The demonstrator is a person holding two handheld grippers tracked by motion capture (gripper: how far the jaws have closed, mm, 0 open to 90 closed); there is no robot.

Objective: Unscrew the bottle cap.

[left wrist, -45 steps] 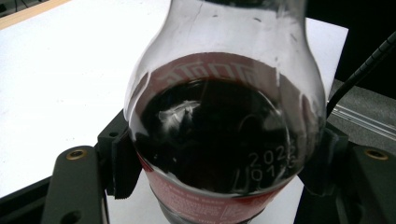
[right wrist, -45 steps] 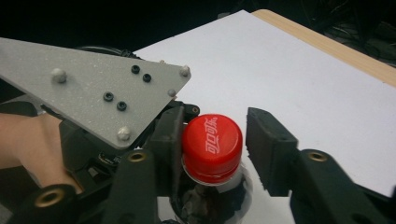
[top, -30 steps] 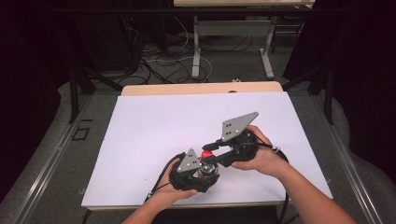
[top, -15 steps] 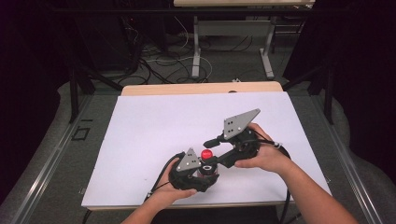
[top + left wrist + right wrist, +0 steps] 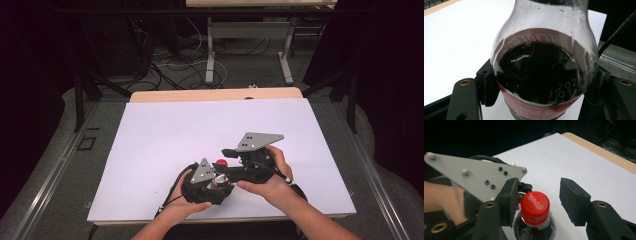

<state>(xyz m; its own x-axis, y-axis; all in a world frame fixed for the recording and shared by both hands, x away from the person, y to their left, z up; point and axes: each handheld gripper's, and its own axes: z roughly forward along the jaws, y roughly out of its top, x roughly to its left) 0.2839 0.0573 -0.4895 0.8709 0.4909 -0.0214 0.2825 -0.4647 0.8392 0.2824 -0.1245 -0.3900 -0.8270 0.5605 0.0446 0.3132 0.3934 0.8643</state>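
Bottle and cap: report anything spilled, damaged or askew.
Nothing stands out. The bottle sits intact in the left gripper, dark drink inside, red cap on straight, white table dry.

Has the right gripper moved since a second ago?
Yes. The right gripper has drawn back from the red bottle cap, toward the white table's right edge; its jaws have just opened, then closed slightly, not gripping the cap.

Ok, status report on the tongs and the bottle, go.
Left tongs shut on cola bottle. Right tongs open astride red cap, just released. Nothing in the way.
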